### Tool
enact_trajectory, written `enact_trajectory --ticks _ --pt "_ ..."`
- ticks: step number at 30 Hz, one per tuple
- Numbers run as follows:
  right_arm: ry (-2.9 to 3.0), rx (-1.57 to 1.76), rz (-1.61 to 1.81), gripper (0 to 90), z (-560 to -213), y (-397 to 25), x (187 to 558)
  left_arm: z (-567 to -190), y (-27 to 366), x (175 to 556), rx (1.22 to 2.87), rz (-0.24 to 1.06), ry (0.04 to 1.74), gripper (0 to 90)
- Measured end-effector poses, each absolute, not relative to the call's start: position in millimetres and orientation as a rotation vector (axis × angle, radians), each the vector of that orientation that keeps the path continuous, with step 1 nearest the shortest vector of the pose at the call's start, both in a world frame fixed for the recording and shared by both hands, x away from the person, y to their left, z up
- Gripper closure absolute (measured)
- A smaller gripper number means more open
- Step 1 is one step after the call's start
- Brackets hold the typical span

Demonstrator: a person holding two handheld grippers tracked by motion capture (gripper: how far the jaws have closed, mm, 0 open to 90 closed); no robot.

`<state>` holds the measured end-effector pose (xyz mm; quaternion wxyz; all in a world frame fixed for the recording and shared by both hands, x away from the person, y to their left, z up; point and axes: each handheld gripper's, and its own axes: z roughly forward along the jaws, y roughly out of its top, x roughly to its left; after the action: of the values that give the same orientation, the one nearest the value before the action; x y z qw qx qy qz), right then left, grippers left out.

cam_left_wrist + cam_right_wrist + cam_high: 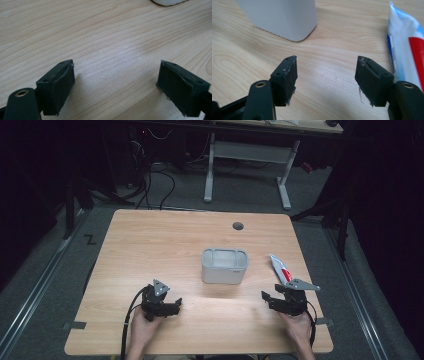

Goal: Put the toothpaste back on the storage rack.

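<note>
Bench (150, 240) — light wood top, cable hole near the far edge. White container (225, 266) stands upright at mid-bench, open mouth up, apart from everything else.

Tube (281, 269) — white with a red band and blue trim, lying flat near the right edge, long axis running from the far edge toward the near-right corner. In the right gripper view it lies just beside the right-hand jaw, ahead and to that side; touching or not, cannot tell.

Right gripper (274, 299) is the nearer one by far: jaws spread wide, nothing between them, low over bare wood. To take the tube it likely needs a small shift toward the right edge.

Left gripper (172, 306), near the near edge left of centre — also wide, empty.
</note>
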<state>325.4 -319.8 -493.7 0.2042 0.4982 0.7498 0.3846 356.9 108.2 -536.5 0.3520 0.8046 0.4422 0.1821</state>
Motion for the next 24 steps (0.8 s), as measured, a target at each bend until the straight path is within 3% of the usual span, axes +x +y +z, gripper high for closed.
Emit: enact_trajectory --ticks 24 --pt "2.015 1.457 0.918 39.6 -470 -347 364 -537 104 355 2.060 0.496 1.194 14.6"
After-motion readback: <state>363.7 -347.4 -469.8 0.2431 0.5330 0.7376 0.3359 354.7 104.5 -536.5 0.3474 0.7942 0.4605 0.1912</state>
